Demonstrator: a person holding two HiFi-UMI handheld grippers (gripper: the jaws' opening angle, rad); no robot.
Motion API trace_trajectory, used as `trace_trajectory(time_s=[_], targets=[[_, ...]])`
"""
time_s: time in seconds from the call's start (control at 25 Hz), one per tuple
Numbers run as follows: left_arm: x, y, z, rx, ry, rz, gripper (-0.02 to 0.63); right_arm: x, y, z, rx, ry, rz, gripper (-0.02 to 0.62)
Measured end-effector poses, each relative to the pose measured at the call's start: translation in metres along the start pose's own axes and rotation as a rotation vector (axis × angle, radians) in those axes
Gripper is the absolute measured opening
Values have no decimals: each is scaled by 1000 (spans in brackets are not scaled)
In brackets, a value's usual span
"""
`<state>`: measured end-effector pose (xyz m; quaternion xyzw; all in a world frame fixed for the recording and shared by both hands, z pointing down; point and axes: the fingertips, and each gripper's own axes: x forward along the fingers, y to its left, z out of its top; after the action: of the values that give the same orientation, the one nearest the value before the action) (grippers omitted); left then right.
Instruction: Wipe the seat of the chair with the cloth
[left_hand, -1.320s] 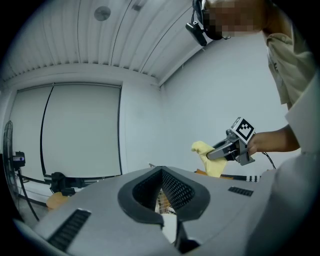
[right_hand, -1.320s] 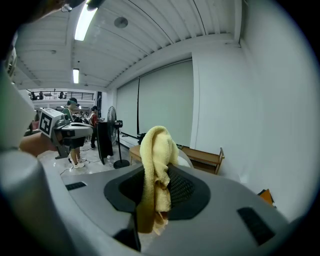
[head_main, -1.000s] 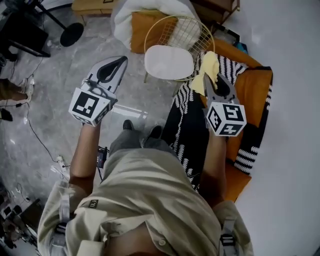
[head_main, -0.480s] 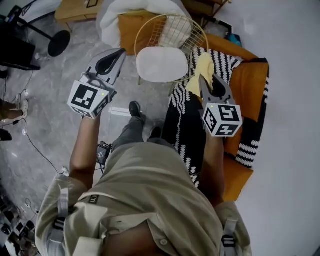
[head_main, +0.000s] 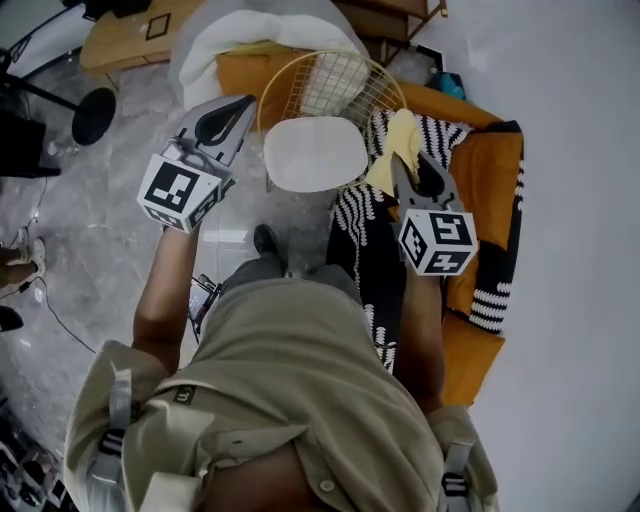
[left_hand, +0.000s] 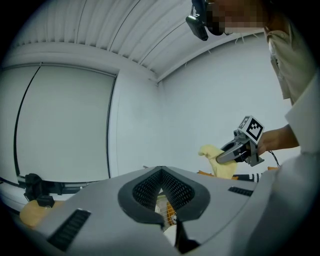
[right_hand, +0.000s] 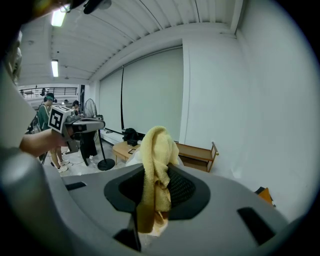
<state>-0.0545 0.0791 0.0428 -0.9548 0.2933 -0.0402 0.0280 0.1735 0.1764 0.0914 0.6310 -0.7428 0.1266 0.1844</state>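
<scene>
The chair stands just ahead of me in the head view, with an oval white seat (head_main: 315, 153) and a gold wire back (head_main: 335, 78). My right gripper (head_main: 402, 162) is at the seat's right edge, shut on a yellow cloth (head_main: 393, 140) that hangs from its tip over the striped blanket. In the right gripper view the cloth (right_hand: 155, 150) drapes between the jaws. My left gripper (head_main: 238, 106) is held up left of the seat, its jaws together with nothing in them; its own view looks at the wall and shows the right gripper (left_hand: 226, 155) with the cloth (left_hand: 216, 161).
An orange sofa (head_main: 495, 170) with a black-and-white patterned blanket (head_main: 368, 250) lies right of the chair, against a white wall. A white cushion (head_main: 250, 35) sits behind the chair. A low wooden table (head_main: 125, 40) and a stand's round base (head_main: 93, 115) are at the back left.
The person has stepped towards the chair, so the seat now lies closer between the two grippers. The right gripper still holds the cloth; the left stays shut.
</scene>
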Motion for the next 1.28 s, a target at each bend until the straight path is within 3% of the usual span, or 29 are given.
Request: trace_trajectory(time_s=[0.32, 0.84, 1.0, 1.28], targets=[[28, 40, -26, -41, 46, -5, 15, 65, -3, 7, 8, 35, 19, 114], [67, 87, -68, -71, 195, 141, 15, 193, -38, -16, 26, 139, 184, 114], [76, 100, -106, -108, 265, 171, 15, 250, -45, -49, 37, 210, 216, 115], [75, 116, -193, -215, 379, 280, 16, 367, -43, -147, 2, 371, 268, 118]])
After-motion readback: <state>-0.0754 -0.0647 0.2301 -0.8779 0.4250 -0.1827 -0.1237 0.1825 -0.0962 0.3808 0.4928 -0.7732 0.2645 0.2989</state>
